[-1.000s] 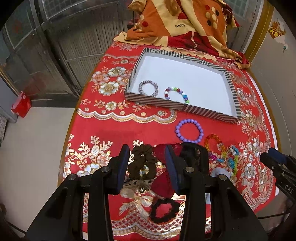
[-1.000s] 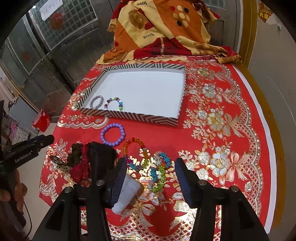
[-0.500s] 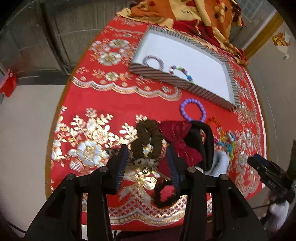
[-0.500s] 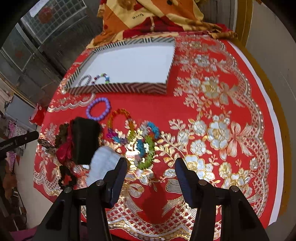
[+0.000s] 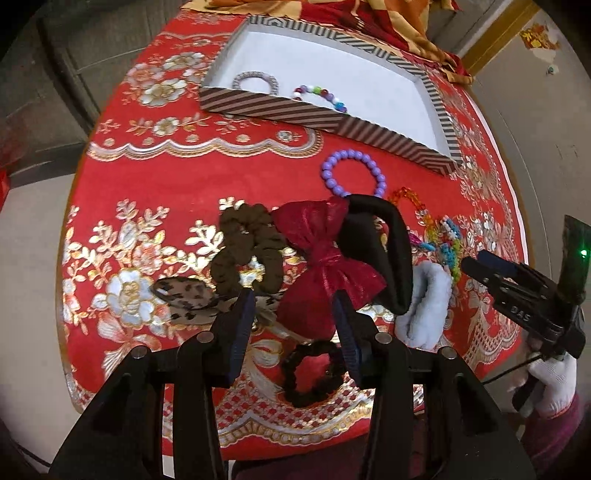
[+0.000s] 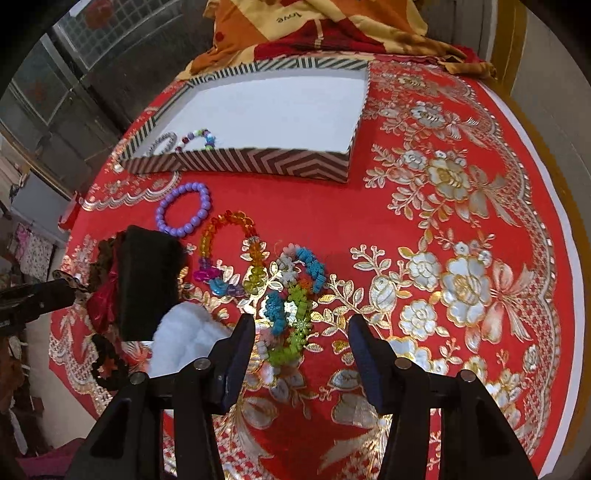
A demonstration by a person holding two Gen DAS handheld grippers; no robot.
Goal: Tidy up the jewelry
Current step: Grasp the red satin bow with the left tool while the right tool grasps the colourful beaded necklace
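Note:
A striped tray (image 5: 273, 107) (image 6: 236, 164) with a white floor holds a silver bracelet (image 5: 255, 79) and a multicolour bead bracelet (image 5: 321, 94). A purple bead bracelet (image 5: 352, 173) (image 6: 183, 214) lies on the red cloth in front of it. My left gripper (image 5: 293, 317) is open, just before a red bow (image 5: 325, 254) on a black headband (image 5: 384, 243); a brown scrunchie (image 5: 247, 247) lies left of it. My right gripper (image 6: 301, 338) is open, low over a blue, green and white flower bracelet (image 6: 291, 295). An orange bead bracelet (image 6: 229, 243) lies beyond.
A white fluffy band (image 5: 424, 306) (image 6: 184, 336), a leopard-print tie (image 5: 188, 295) and a black scrunchie (image 5: 314, 373) lie near the table's front edge. A folded orange blanket (image 6: 314, 26) sits behind the tray. The right gripper shows in the left wrist view (image 5: 524, 295).
Both grippers have pulled back and dropped lower toward the table's front edge, so the pile looks nearer. Both stay open. No item has moved.

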